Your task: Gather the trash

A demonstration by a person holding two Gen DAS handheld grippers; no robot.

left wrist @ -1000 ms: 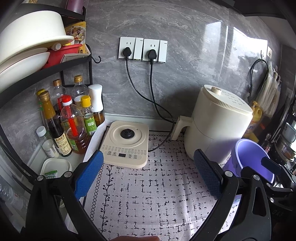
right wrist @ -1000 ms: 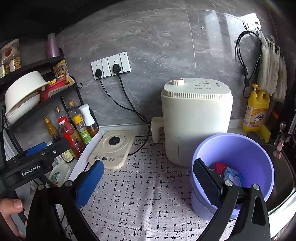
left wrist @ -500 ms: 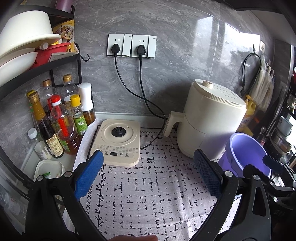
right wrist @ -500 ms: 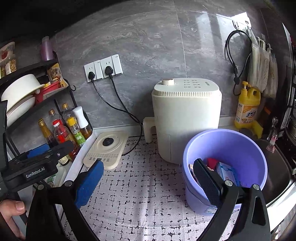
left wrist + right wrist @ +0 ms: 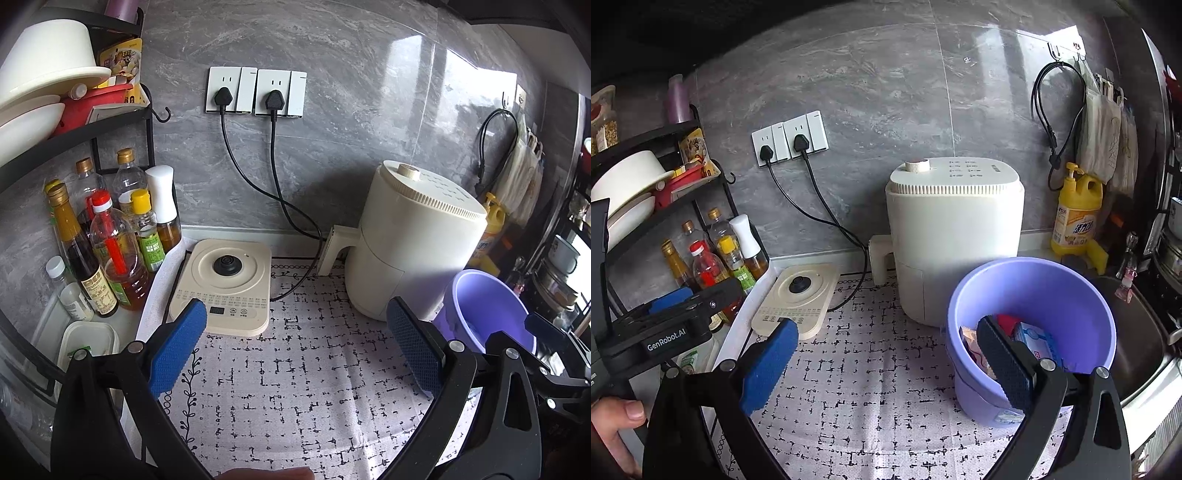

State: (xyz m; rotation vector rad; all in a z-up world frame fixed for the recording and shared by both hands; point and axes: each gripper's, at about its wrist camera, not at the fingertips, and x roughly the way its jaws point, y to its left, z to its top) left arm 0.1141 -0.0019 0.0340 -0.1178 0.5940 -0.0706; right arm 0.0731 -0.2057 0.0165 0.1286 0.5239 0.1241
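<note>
A purple bucket (image 5: 1052, 291) stands on the patterned counter mat (image 5: 879, 373), right of centre in the right wrist view, holding trash: a blue-and-white packet (image 5: 1034, 341) and a red piece (image 5: 1007, 320). The same bucket (image 5: 480, 295) shows at the right of the left wrist view. My right gripper (image 5: 886, 362) hangs open over the mat, its right finger in front of the bucket. My left gripper (image 5: 295, 350) is open above the mat with nothing between its fingers, and it also appears at the left of the right wrist view, held by a hand (image 5: 617, 421).
A cream air fryer (image 5: 955, 236) stands behind the bucket, an induction hob (image 5: 225, 284) left of it, both plugged into wall sockets (image 5: 255, 90). Sauce bottles (image 5: 110, 243) crowd under a black rack (image 5: 74, 125) with bowls. A yellow detergent bottle (image 5: 1076, 214) and sink (image 5: 1137, 339) lie right.
Both cameras have drawn back and shifted a little, so the bucket and air fryer sit slightly farther left in the right wrist view. Both grippers stay open.
</note>
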